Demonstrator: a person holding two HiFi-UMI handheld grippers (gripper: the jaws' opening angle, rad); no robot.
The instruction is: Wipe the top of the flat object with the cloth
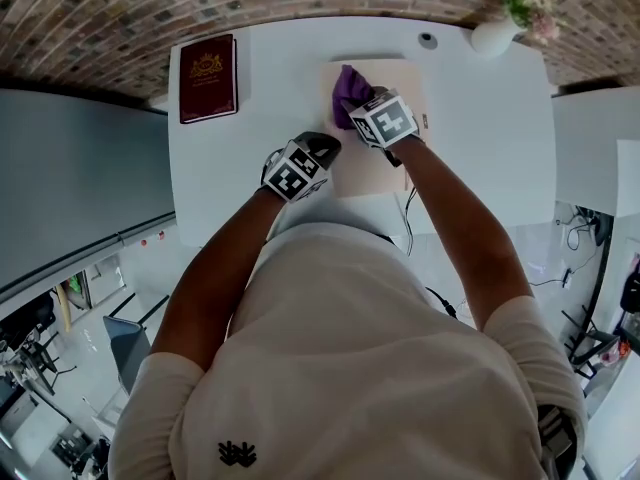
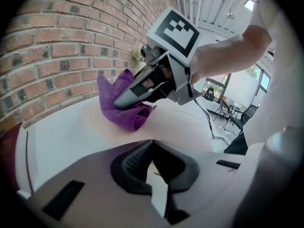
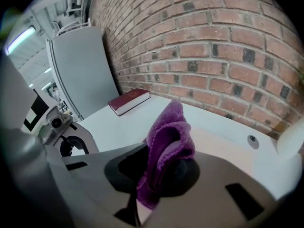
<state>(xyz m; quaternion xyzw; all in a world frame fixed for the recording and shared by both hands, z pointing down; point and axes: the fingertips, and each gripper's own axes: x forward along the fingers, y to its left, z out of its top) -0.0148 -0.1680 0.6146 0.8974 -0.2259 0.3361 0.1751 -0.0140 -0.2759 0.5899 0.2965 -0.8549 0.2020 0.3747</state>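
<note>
right fingers (image 3: 189, 175) are clamping tight on the purple cloth (image 3: 167, 139), its bunch bulging past their tips onto the beige board (image 1: 372, 175) for rubbing | left fingers (image 2: 129, 167) are hovering closed and empty at the board's edge, likely steadying it on the desk (image 1: 485, 148)
</note>
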